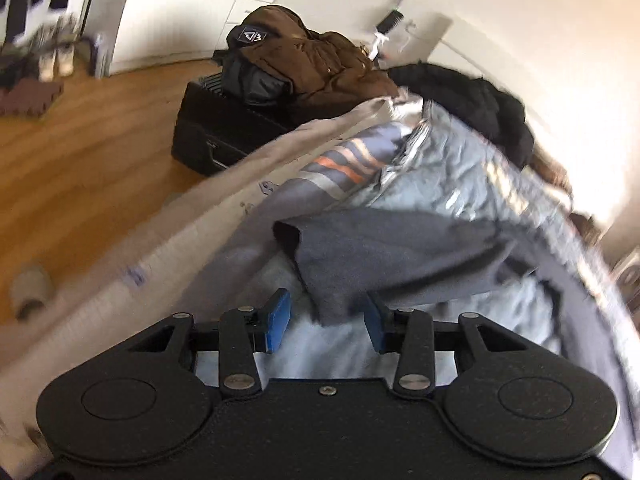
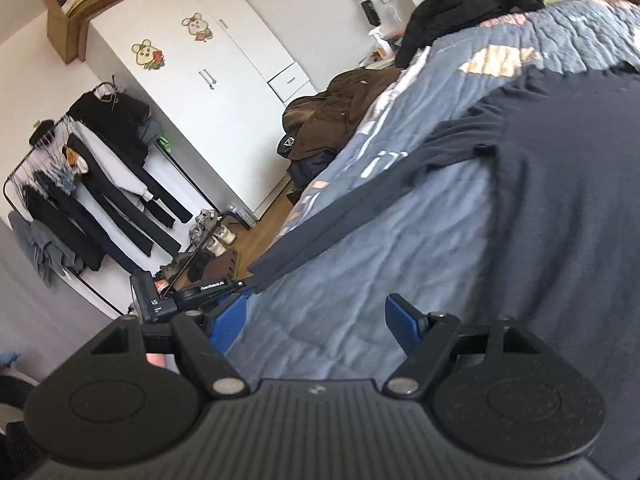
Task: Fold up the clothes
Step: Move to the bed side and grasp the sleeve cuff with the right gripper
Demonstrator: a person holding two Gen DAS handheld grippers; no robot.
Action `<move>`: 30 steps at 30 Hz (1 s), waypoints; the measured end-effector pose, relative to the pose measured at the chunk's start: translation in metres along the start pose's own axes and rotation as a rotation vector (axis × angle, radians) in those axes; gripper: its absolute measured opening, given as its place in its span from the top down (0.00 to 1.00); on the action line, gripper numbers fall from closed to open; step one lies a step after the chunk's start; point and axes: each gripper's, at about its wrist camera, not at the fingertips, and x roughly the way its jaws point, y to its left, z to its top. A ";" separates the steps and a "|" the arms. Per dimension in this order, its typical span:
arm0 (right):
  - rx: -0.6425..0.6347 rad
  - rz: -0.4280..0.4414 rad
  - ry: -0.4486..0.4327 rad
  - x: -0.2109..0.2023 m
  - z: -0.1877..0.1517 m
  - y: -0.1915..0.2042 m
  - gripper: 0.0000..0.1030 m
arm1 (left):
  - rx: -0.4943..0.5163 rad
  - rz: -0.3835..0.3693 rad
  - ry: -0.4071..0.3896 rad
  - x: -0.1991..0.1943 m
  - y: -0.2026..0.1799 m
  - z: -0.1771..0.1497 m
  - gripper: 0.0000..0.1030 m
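Your left gripper sits low over the quilt with its blue pads apart. A corner of the dark shirt hangs down between them, edge near the right pad, but the blur is heavy and you can't tell if either pad presses the cloth. From the right wrist view the shirt's long sleeve stretches straight toward the left gripper at the bed edge, taut-looking, so it looks pinched there; call it uncertain.

Your right gripper is released, jaws wide, nothing between them, only quilt underneath. The shirt body lies spread flat on the quilt, to the right of and beyond that gripper, not touching its pads.

Black garment is heaped at the far end of the bed. Brown jacket sits piled on a black case on the wood floor beside the bed. Clothes rack stands against the white wardrobe, with a cardboard box on top of the wardrobe.
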 end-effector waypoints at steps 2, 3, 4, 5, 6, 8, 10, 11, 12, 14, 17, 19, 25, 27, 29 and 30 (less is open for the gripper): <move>0.001 -0.005 0.002 0.007 -0.002 0.012 0.26 | -0.003 -0.011 0.000 -0.006 -0.002 -0.004 0.61; 0.005 -0.009 0.002 0.012 -0.002 0.017 0.26 | -0.004 -0.012 -0.001 -0.012 -0.001 -0.005 0.61; 0.006 -0.014 0.003 0.018 -0.003 0.022 0.26 | -0.005 -0.013 -0.003 -0.018 0.000 -0.006 0.61; 0.006 -0.022 0.009 0.025 -0.003 0.026 0.26 | 0.000 -0.007 -0.006 -0.027 0.001 -0.006 0.61; 0.005 -0.029 0.016 0.032 -0.003 0.031 0.26 | 0.005 0.001 -0.010 -0.036 0.003 -0.007 0.61; 0.011 -0.031 0.021 0.050 -0.003 0.040 0.26 | 0.010 0.002 -0.022 -0.055 0.008 -0.009 0.59; 0.061 -0.011 0.034 0.073 -0.002 0.047 0.26 | 0.029 0.013 -0.038 -0.077 0.014 -0.012 0.59; 0.087 0.002 0.041 0.084 -0.001 0.049 0.26 | 0.025 0.017 -0.050 -0.087 0.018 -0.014 0.59; 0.124 0.028 0.049 0.097 -0.001 0.051 0.26 | 0.017 0.021 -0.064 -0.097 0.023 -0.016 0.59; 0.233 0.094 0.085 0.129 -0.001 0.053 0.26 | -0.024 0.004 -0.094 -0.114 0.033 -0.023 0.59; 0.336 0.138 0.124 0.181 -0.006 0.059 0.26 | -0.112 -0.011 -0.141 -0.135 0.049 -0.034 0.59; 0.352 0.091 0.133 0.211 -0.011 0.064 0.26 | -0.190 -0.015 -0.177 -0.146 0.060 -0.045 0.59; 0.510 0.027 0.151 0.278 -0.028 0.053 0.27 | -0.234 0.000 -0.207 -0.159 0.067 -0.068 0.59; 0.511 0.027 0.117 0.285 -0.030 0.052 0.27 | -0.226 -0.007 -0.201 -0.160 0.066 -0.073 0.59; 0.522 0.035 0.096 0.291 -0.030 0.051 0.27 | -0.219 -0.013 -0.194 -0.161 0.066 -0.077 0.59; 0.530 0.039 0.090 0.295 -0.031 0.049 0.27 | -0.215 -0.016 -0.191 -0.161 0.065 -0.080 0.59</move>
